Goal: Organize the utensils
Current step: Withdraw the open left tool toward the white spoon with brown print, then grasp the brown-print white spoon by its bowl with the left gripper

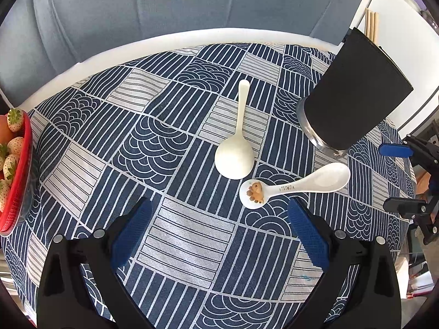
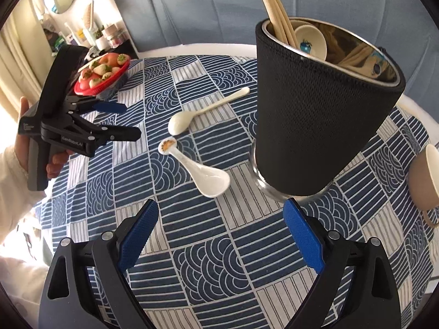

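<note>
A cream rice paddle lies on the patterned tablecloth. Beside it lies a white ceramic soup spoon with a brown animal figure on its handle end. A black-sleeved metal holder stands to the right, with chopsticks and a small spoon inside. My left gripper hovers open just short of the soup spoon's handle. My right gripper is open near the holder's base, empty.
A red basket of strawberries sits at the table's left edge. A beige cup lies right of the holder. A blue sofa is behind the table. A hand grips the left tool's handle.
</note>
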Available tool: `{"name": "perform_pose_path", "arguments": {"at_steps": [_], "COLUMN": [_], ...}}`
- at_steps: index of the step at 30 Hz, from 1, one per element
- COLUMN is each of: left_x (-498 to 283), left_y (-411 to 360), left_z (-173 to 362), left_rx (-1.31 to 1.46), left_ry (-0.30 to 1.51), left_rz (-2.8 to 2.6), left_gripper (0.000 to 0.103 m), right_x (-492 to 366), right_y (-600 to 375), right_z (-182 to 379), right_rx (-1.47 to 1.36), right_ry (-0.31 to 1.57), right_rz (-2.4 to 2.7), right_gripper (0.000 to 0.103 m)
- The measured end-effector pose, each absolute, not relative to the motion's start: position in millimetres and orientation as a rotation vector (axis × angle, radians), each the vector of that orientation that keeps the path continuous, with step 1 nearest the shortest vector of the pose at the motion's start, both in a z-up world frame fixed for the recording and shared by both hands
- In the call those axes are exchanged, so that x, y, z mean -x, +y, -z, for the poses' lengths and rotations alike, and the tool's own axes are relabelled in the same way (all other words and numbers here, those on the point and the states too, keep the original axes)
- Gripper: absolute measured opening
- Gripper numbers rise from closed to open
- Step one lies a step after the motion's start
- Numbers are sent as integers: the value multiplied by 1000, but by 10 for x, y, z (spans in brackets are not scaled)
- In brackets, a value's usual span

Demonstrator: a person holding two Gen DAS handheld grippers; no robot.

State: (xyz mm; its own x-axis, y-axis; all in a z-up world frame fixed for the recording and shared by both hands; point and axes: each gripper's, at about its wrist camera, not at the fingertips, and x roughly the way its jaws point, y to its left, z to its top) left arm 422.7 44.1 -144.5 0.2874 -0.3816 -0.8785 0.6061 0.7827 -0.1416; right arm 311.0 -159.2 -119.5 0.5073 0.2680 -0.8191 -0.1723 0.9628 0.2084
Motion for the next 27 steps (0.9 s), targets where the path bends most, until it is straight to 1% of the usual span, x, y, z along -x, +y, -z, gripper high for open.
{"name": "perform_pose_path", "arguments": {"at_steps": [1,2,3,6,9,10,13,15,16,17,18,19,20,26,27], "left_x": [-4220,-4214,-4209,-4198,-4205,-4212,-4218,-4228,-4234,-4238,-4241,-4244,-4241,-4179,-4162], "left_y": [422,403,384,336,293,280,245,228,219,212,205,198,193,176,170], "left_z": [1460,1473,1485,1506,1531,1540,1561,1567,1569,1572,1577,1581,1584,1626,1630], "left_rx": [-243,-250,-260,-275,-286,-289,-298,-301,-304,-307,-309,-313,-316,-303,-301], "left_ry": [1099,1102,1105,1111,1118,1121,1128,1132,1134,1136,1139,1142,1144,1158,1159], "left_rz": [671,673,675,687,692,694,699,704,706,708,711,713,716,758,769], "left_gripper": [97,97,97,97,97,97,97,97,97,97,97,97,97,97,91], "right_x": [-3130,-3153,-3176,-3226,-3292,-3313,-3370,-3404,-3424,-3439,-3453,-3455,-3455,-3454,-3458], "right_y": [-1603,-1610,-1612,-1630,-1663,-1668,-1683,-1694,-1694,-1690,-1683,-1669,-1661,-1660,-1658], "right_z": [1223,1257,1286,1340,1400,1422,1496,1551,1585,1616,1644,1652,1658,1688,1694], "right_rx": [-124,-138,-145,-173,-235,-249,-278,-309,-325,-335,-336,-326,-317,-322,-327], "right_ry": [1006,1012,1017,1017,1029,1032,1047,1059,1068,1078,1087,1089,1088,1100,1102], "right_rz": [-274,-276,-276,-282,-303,-307,-298,-299,-306,-313,-309,-304,-295,-319,-323], "right_gripper": [83,75,73,71,61,56,52,44,35,23,18,9,5,5,5]}}
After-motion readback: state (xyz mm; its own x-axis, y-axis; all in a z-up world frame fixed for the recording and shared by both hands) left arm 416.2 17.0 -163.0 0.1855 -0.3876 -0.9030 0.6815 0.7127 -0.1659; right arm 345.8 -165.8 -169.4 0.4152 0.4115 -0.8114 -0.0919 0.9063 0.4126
